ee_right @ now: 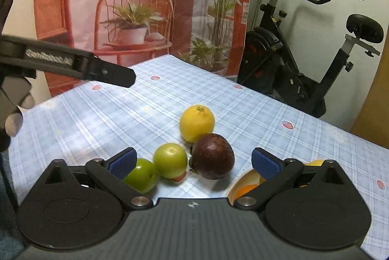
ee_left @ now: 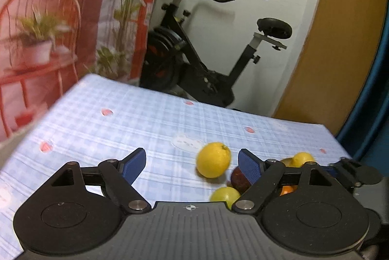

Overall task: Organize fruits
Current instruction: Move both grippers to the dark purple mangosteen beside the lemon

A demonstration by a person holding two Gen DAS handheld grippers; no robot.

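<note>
On the blue checked tablecloth (ee_right: 97, 119) lie a yellow lemon (ee_right: 197, 123), a dark purple fruit (ee_right: 212, 156) and two green fruits (ee_right: 170, 160) (ee_right: 142, 174). A pale bowl (ee_right: 239, 183) at the right holds an orange and another yellow fruit (ee_right: 314, 162). My right gripper (ee_right: 193, 160) is open, above the green and purple fruits, holding nothing. My left gripper (ee_left: 192, 164) is open and empty, with the lemon (ee_left: 214, 159) just ahead of its right finger. The purple fruit (ee_left: 237, 178), a green fruit (ee_left: 225, 195) and the bowl's yellow fruit (ee_left: 302, 159) show partly behind that finger.
The left gripper's finger (ee_right: 107, 74) reaches in from the left of the right wrist view, above the table. An exercise bike (ee_left: 209, 55) stands beyond the table's far edge. A printed backdrop (ee_right: 136, 12) hangs behind the table. An orange wall panel (ee_left: 340, 41) is at the right.
</note>
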